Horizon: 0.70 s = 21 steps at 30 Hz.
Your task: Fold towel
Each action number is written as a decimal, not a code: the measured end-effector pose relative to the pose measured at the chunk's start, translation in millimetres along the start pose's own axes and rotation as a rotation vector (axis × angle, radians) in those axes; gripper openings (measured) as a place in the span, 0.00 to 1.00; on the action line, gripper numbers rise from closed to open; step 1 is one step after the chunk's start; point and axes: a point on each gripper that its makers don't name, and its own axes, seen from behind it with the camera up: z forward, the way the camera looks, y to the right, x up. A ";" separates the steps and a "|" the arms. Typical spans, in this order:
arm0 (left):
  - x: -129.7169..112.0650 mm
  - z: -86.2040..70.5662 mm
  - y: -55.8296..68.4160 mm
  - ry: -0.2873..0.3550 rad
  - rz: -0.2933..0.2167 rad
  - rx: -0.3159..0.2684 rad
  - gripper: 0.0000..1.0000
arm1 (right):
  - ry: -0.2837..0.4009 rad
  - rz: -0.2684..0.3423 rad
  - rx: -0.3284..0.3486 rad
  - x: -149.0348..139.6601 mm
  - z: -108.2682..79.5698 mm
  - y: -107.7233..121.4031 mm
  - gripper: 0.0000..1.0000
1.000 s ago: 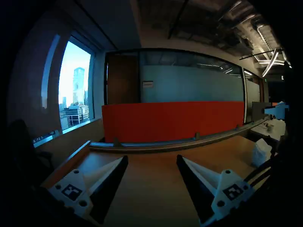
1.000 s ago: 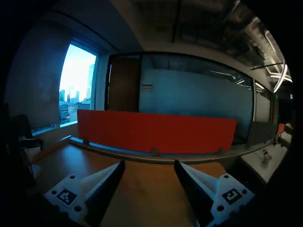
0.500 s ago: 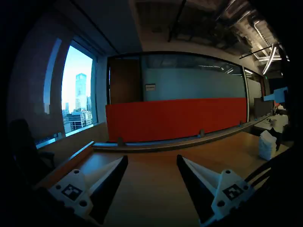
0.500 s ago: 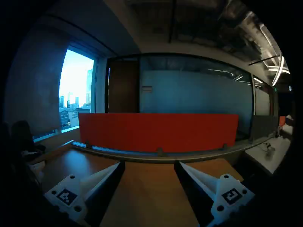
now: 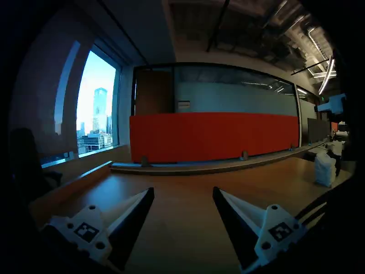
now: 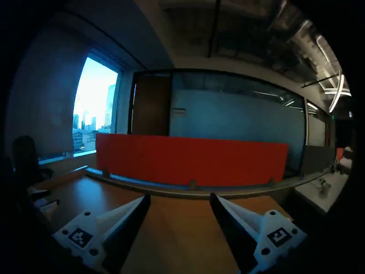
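My left gripper [image 5: 182, 189] stands open over a bare brown wooden desk [image 5: 182, 219], with nothing between its fingers. At the far right of the left gripper view a small white bundle [image 5: 325, 169], perhaps cloth, sits upright on the desk. It is too far off and too dim to name for sure. My right gripper [image 6: 179, 195] is open too, over the same kind of desk top [image 6: 178, 237], and holds nothing.
An orange partition [image 5: 212, 136] on a rail runs along the desk's far edge, also the orange partition [image 6: 191, 160]. A bright window [image 5: 96, 116] is at the left. A dark chair [image 6: 25, 160] stands left of the desk. More desks [image 6: 321, 189] lie to the right.
The left gripper view has swung and levelled, so the partition sits higher and the white bundle has slid right and up. The right gripper view shifted slightly. Both grippers stayed open.
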 end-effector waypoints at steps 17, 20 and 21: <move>-45.0 0.9 9.4 0.017 -0.012 0.000 0.95 | 0.014 -0.021 -0.003 -22.2 0.2 1.4 1.00; -50.1 0.3 8.3 0.013 -0.008 0.004 0.95 | 0.016 -0.025 -0.006 -22.6 -0.5 2.9 1.00; -51.8 0.1 7.6 0.011 -0.008 0.006 0.95 | 0.017 -0.026 -0.007 -22.6 -0.7 3.5 1.00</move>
